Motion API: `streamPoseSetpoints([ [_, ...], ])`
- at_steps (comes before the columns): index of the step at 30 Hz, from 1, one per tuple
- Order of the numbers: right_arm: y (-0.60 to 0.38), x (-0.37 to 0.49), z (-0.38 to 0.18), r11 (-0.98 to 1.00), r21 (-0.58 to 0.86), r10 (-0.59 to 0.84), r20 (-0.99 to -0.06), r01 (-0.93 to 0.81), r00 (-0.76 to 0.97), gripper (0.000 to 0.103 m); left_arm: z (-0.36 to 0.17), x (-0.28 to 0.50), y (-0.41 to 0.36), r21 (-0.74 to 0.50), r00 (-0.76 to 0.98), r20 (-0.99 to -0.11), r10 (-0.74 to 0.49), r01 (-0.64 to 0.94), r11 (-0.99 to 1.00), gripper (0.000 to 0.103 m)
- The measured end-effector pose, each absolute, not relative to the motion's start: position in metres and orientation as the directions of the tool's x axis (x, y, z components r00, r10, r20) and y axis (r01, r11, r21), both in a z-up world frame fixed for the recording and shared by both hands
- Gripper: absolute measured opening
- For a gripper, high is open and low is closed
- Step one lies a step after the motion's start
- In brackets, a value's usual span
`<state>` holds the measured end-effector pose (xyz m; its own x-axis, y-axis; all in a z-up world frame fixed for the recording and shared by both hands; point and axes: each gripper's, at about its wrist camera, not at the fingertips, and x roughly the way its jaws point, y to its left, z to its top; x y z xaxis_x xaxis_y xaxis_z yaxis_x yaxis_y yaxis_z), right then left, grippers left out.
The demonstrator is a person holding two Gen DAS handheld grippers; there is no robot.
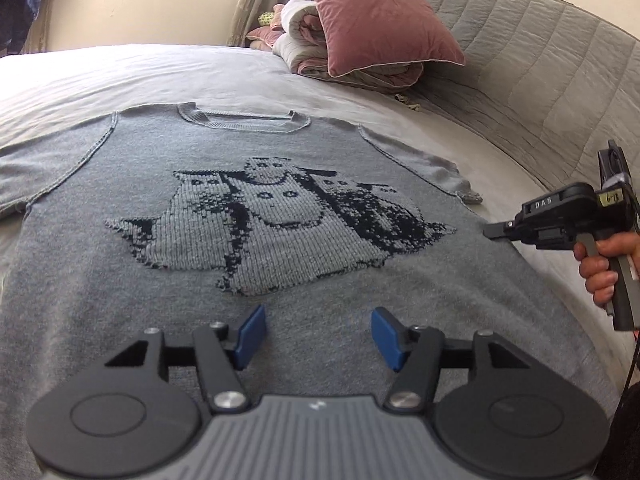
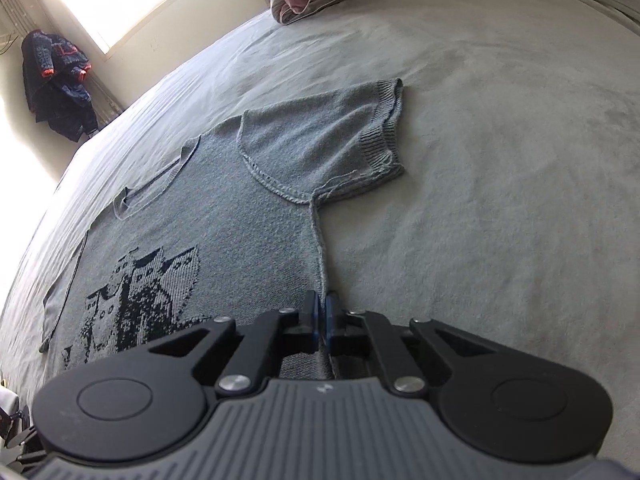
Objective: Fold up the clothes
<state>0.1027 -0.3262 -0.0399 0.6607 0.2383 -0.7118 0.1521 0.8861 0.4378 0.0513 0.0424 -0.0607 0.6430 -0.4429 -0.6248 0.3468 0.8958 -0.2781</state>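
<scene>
Sweater point(image 1: 280, 208): flat, face-up on bed point(image 1: 120, 76), sleeves spread, unfolded. Right gripper point(image 2: 321, 316): jaws pinched on side seam, ready for lift. Left gripper point(image 1: 318, 336): jaws wide, empty, above hem area.

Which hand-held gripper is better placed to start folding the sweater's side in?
Right. The right hand-held gripper is closed at the side seam of the sweater, apparently pinching the edge. The left hand-held gripper hangs open over the middle, gripping nothing.
</scene>
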Motion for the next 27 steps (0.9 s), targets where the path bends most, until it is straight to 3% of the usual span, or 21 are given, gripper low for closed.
streamPoseSetpoints([
  [3, -0.339, 0.104, -0.039, 0.850, 0.496, 0.261, -0.689, 0.178, 0.676, 0.006, -0.056, 0.054, 0.041, -0.261, 0.629, -0.641, -0.440, 0.360, 0.896, 0.065],
  [5, -0.347, 0.105, -0.036, 0.822, 0.536, 0.272, -0.666, 0.192, 0.695, 0.017, -0.053, 0.059, 0.036, -0.241, 0.625, -0.652, -0.430, 0.366, 0.899, 0.067],
  [10, -0.367, 0.108, -0.030, 0.778, 0.596, 0.292, -0.624, 0.199, 0.725, 0.018, -0.040, 0.082, 0.012, -0.167, 0.629, -0.678, -0.382, 0.374, 0.912, 0.067],
  [13, -0.375, 0.109, -0.031, 0.761, 0.604, 0.267, -0.625, 0.237, 0.734, 0.037, -0.035, 0.099, -0.012, -0.161, 0.630, -0.672, -0.389, 0.389, 0.907, 0.067],
  [20, -0.399, 0.116, -0.035, 0.680, 0.662, 0.239, -0.605, 0.314, 0.759, 0.038, -0.034, 0.131, -0.092, -0.131, 0.620, -0.653, -0.434, 0.472, 0.872, 0.067],
  [27, -0.423, 0.110, -0.033, 0.634, 0.683, 0.199, -0.598, 0.363, 0.776, 0.038, -0.047, 0.151, -0.177, -0.014, 0.621, -0.643, -0.447, 0.574, 0.819, 0.063],
])
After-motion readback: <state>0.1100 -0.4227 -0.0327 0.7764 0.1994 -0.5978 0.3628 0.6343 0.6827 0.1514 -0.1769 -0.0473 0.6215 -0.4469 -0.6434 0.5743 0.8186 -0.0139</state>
